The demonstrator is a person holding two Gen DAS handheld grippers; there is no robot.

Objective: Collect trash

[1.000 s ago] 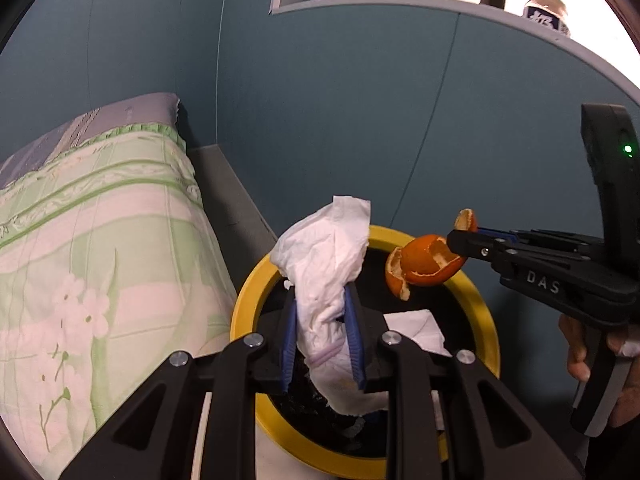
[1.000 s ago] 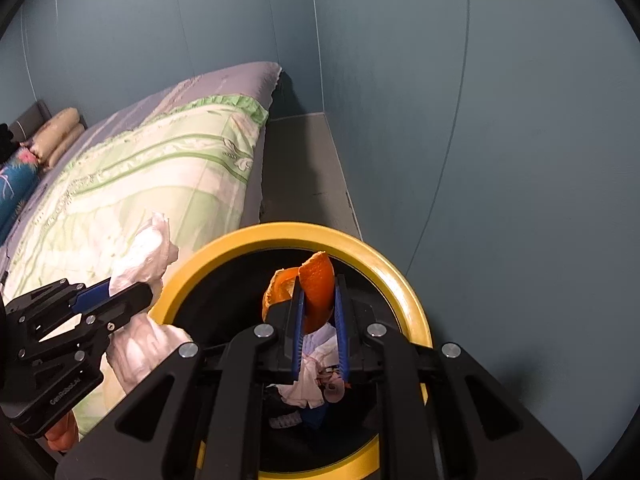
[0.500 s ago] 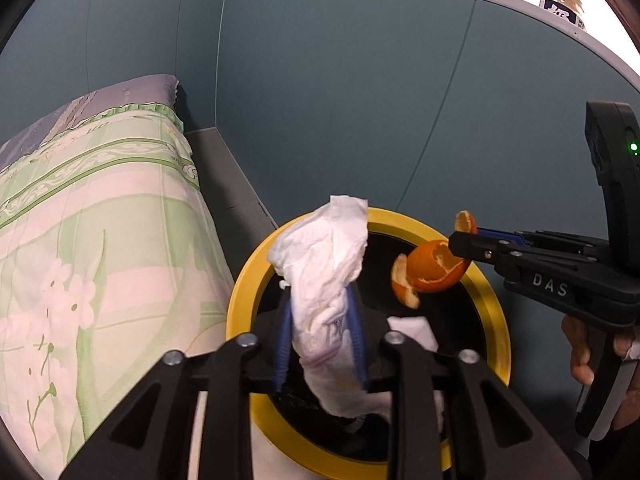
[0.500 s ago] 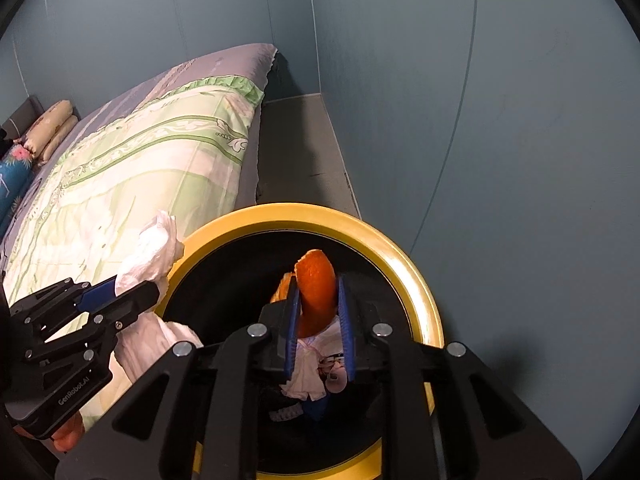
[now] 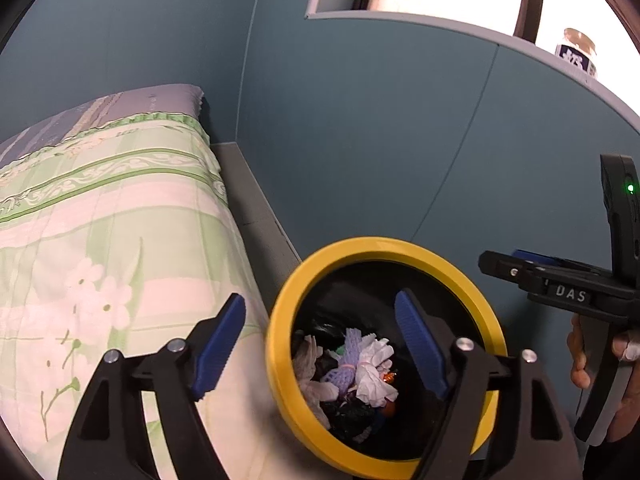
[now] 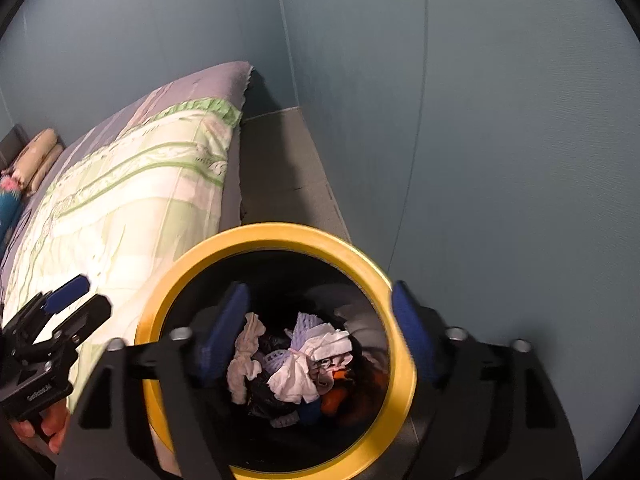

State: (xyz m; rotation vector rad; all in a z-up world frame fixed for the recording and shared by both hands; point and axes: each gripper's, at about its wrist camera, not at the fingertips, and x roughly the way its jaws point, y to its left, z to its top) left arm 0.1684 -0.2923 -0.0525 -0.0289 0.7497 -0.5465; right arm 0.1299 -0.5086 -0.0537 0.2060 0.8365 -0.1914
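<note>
Hovering above the bin [image 5: 280, 344], the left gripper [image 5: 320, 344] has its jaws spreading wide, nothing between the blue pads; the left pad [image 5: 218, 346] sits over the bedspread [image 5: 100, 220] at 9 o'clock of the bin, the right pad over the bin's dark interior. The right gripper [image 6: 320, 336] is likewise above the opening, jaws spreading, nothing pinched; its left pad [image 6: 222, 332] is over the inside and its right pad over the rim at 3 o'clock.

The bin is round, with a thick yellow rim [image 6: 280, 232] and black inner wall. The trash [image 6: 296, 364] lies at the bottom: crumpled white tissue, a lilac net-like piece, a greyish-white wad at 9 o'clock, dark crumpled material, and orange peel [image 6: 340, 394] at 4 o'clock, partly blurred.

The bin stands just beside the bed, with a teal wall [image 5: 360, 120] from 12 to 3 o'clock. A hand [image 5: 588, 364] grips the right gripper's handle in the left wrist view.
</note>
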